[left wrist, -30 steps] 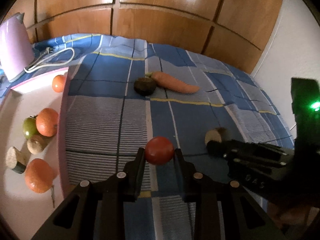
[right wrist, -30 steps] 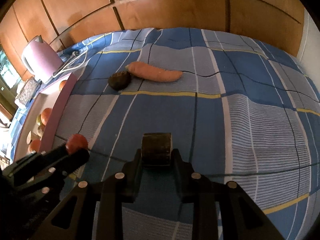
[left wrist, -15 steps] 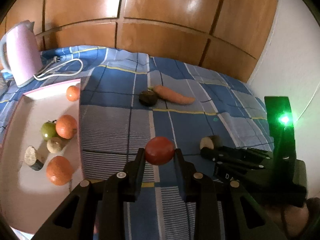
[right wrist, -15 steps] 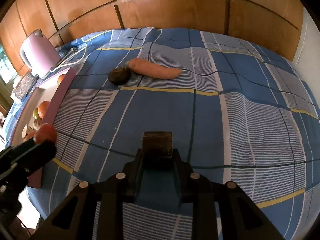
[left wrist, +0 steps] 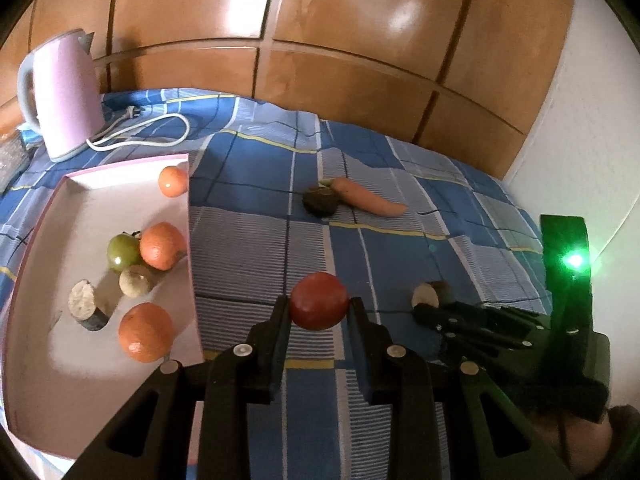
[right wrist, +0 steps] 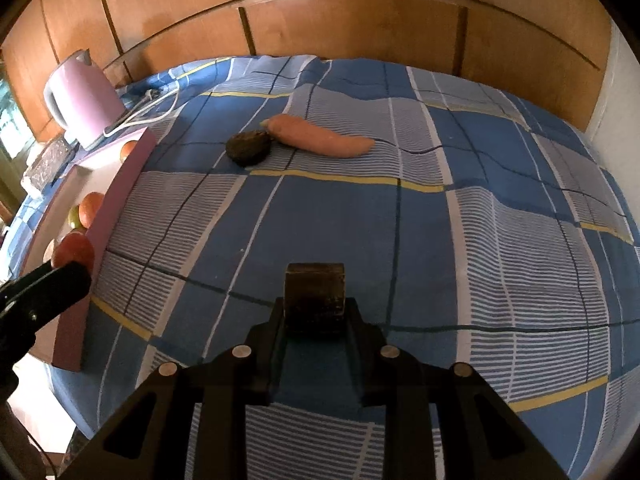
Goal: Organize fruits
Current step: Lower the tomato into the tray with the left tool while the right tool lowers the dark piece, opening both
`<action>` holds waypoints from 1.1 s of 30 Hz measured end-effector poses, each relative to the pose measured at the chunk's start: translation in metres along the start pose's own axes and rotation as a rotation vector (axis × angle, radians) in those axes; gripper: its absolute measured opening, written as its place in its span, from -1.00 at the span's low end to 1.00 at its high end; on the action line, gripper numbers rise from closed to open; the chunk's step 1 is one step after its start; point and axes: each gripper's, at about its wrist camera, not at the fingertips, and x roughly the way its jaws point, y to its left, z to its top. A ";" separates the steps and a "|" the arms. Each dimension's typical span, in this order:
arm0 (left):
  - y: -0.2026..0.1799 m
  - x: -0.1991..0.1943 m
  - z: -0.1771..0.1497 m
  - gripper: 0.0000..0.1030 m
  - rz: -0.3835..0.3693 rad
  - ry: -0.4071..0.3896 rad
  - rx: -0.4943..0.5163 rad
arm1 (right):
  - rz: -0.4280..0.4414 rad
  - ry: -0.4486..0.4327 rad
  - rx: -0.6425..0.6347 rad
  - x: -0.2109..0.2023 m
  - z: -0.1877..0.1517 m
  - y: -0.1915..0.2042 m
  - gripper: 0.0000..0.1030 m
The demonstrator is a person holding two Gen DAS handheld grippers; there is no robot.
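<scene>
My left gripper [left wrist: 319,306] is shut on a red tomato [left wrist: 319,300], held above the blue checked cloth just right of the pink tray [left wrist: 40,360]. The tray holds oranges [left wrist: 146,332], a green fruit [left wrist: 122,252] and pale cut pieces [left wrist: 82,306]. My right gripper [right wrist: 315,304] is shut on a dark cut cylinder piece [right wrist: 315,292], lifted off the cloth; in the left wrist view the same piece [left wrist: 428,294] shows its pale end at the right gripper [left wrist: 434,312]. A carrot [right wrist: 320,142] and a dark round item [right wrist: 248,148] lie together farther back.
A pink kettle [left wrist: 64,96] with a white cord [left wrist: 160,136] stands behind the tray. Wooden panels [right wrist: 360,28] back the surface, and a white wall [left wrist: 592,140] is at the right. The left gripper with the tomato [right wrist: 74,250] shows at the left of the right wrist view.
My left gripper has risen and pulled back with the tomato, so more of the tray and kettle shows. The right gripper has lifted its dark piece slightly off the cloth.
</scene>
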 end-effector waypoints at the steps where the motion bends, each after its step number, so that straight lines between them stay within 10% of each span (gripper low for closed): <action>1: 0.001 0.000 0.000 -0.44 0.003 -0.001 -0.003 | 0.008 0.000 0.004 0.000 0.000 0.001 -0.50; 33: 0.121 -0.060 0.016 -0.44 0.216 -0.111 -0.143 | 0.374 -0.008 -0.227 -0.028 0.024 0.135 -0.50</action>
